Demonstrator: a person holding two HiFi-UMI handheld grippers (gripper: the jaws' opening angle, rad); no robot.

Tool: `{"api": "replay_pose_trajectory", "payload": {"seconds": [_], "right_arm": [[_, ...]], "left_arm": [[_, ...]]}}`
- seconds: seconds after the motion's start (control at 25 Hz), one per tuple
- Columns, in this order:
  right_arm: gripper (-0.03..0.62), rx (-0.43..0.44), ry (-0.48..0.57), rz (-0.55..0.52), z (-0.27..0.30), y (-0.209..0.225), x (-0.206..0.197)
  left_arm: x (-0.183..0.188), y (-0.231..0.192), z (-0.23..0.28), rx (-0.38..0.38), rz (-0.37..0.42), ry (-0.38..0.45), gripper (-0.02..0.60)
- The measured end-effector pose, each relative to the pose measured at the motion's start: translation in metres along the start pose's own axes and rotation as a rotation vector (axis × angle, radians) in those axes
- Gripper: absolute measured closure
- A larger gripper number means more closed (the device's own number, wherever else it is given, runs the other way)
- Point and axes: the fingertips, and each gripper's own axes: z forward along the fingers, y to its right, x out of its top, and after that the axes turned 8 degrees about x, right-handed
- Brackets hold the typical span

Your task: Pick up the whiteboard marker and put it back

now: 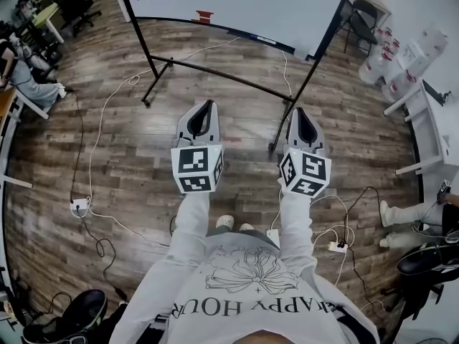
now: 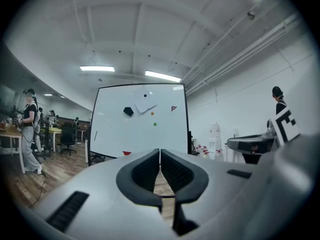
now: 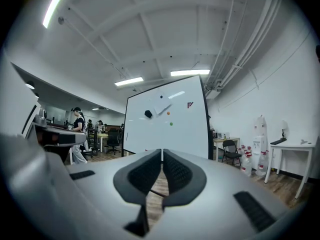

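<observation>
Few containers are in view. A cluster of white jugs with red caps [image 1: 379, 57] stands on the wooden floor [image 1: 129, 156] by the right wall, next to a tall white water dispenser [image 3: 259, 134]. What the jugs hold cannot be told.

The readable writing is "HAPPY HOUR" on the person's pale shirt [image 1: 251, 285], printed under a line drawing of a flower. A small red scribble like a letter F [image 2: 173, 108] sits high on the right of the whiteboard [image 2: 115, 134]. The cubes on the grippers carry only black-and-white square markers.

The whiteboard stands on a black frame well ahead of both grippers. On its face are a black eraser [image 2: 128, 111], a sheet of paper [image 2: 145, 104] just beside the eraser, an orange dot [image 2: 152, 113] and a green dot [image 2: 155, 124]. A small red thing [image 2: 126, 153] rests on the board's lower rail. A thin dark stick [image 2: 95, 135] near the board's left edge may be the marker, but it is too small to be sure. No marker is in either gripper.

The left gripper [image 1: 208, 104] and right gripper [image 1: 301, 111] are held level, side by side, pointing at the board. Each has its jaws pressed together with nothing between them.

White cables and power strips [image 1: 79, 206] lie on the floor. Other people stand at desks on the far left of the room.
</observation>
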Motion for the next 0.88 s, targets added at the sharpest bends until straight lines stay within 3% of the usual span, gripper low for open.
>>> {"api": "replay_pose_trajectory", "payload": {"seconds": [0.44,0.88], "right_arm": [[0.591,-0.028,-0.035,0.002,0.029,-0.022,-0.02],[0.586,0.01,-0.058,-0.011,0.097,0.001,-0.03]], "left_arm": [[-0.02,-0.037,0.021,-0.012,0.002,-0.036,0.571],[-0.031,-0.047,0.086,0.022,-0.011,-0.056,0.571]]}}
